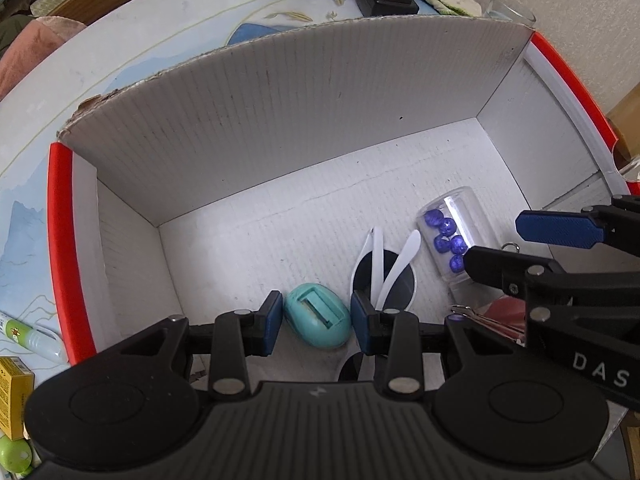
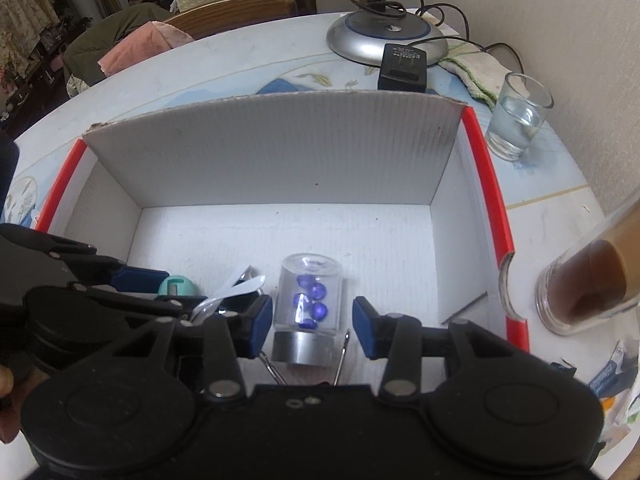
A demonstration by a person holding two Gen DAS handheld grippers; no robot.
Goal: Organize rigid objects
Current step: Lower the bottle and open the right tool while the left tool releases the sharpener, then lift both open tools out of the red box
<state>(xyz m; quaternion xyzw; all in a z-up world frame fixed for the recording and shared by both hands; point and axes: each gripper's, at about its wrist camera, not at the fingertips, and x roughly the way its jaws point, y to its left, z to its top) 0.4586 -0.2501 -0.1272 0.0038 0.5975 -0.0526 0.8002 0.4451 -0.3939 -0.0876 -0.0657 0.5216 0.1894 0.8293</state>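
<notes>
A white cardboard box [image 1: 280, 100] with red rims stands on the table. Inside it, my left gripper [image 1: 317, 326] is shut on a teal egg-shaped object [image 1: 318, 322], with both blue pads against its sides, low over the box floor. White sunglasses [image 1: 384, 276] with dark lenses lie just right of it. A clear jar of blue beads [image 2: 308, 300] lies on the floor, its silver cap toward me. My right gripper [image 2: 313, 326] straddles the jar and is open, with a gap at the right pad. The teal object [image 2: 176, 285] also shows at the left of the right wrist view.
A metal clip [image 1: 464, 312] and something red lie in the box's near right corner. Outside the box stand a glass of water [image 2: 516, 120], a glass of brown drink [image 2: 588, 288], a lamp base [image 2: 384, 36] and a power adapter [image 2: 402, 68]. A yellow carton [image 1: 14, 396] and a tube [image 1: 36, 340] lie to the left.
</notes>
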